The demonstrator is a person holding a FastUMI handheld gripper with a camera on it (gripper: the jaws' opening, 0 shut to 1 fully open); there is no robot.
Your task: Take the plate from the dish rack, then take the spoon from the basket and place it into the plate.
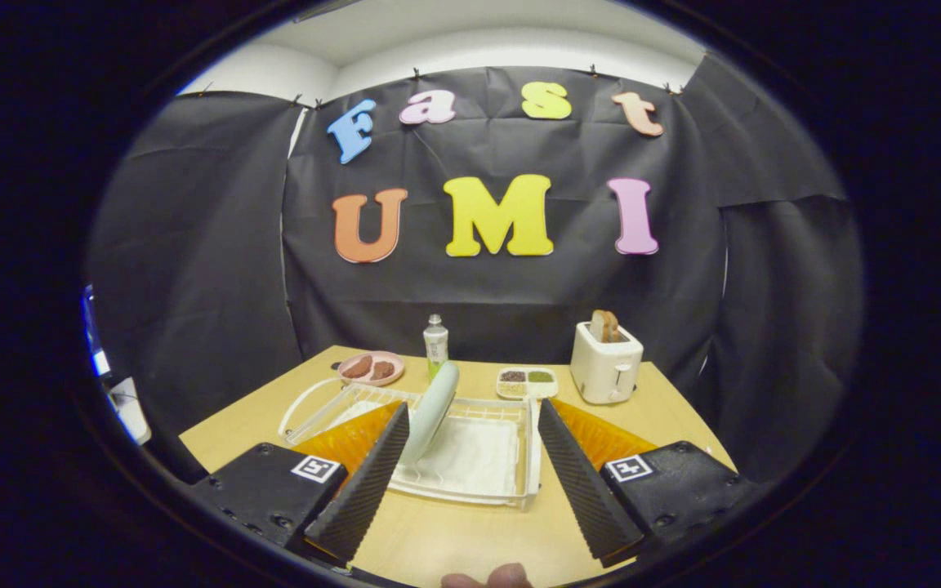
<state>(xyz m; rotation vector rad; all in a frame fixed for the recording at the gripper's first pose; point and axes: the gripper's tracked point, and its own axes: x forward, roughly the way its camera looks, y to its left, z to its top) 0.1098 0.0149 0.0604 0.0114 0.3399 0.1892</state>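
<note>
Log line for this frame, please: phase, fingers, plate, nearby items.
phase: approach | gripper: fingers open, holding nothing | plate: upright in dish rack, ahead between fingers | beyond rack: bottle, toaster

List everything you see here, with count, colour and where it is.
plate: one, pale green, standing on edge in the rack, just ahead of the fingers
rack: one, white, on the table between the fingers
table: one, light wood
pink dish: one, holding brown food, beyond the rack
bottle: one, clear with a green label, behind the plate
tray: one, white, divided, beside the toaster
toaster: one, white, bread in its slot, far side of the table
gripper: one, black ribbed fingers on orange, jaws open, holding nothing
</note>
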